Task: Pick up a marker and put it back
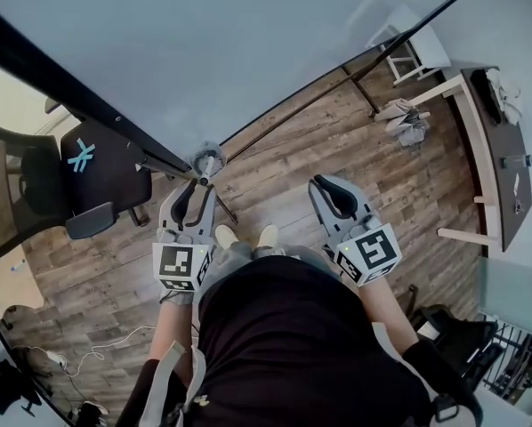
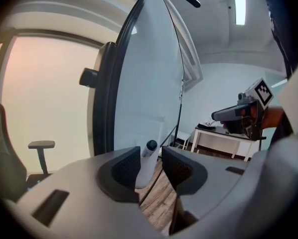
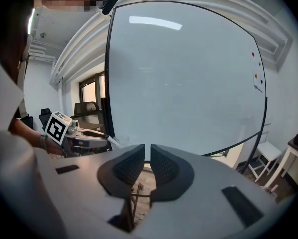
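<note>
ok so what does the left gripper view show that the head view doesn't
Only the left gripper view: the left tool open, the white, dark-capped marker between its jaws, clear of one pad. Only the head view: the person's shoes. Both: the whiteboard, the right tool and the wooden floor.

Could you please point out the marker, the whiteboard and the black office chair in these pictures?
marker (image 2: pixel 146 164): left gripper view, on its white body.
whiteboard (image 3: pixel 189 83): right gripper view, on the middle of its writing surface.
black office chair (image 1: pixel 106 174): head view, on its seat.
</note>
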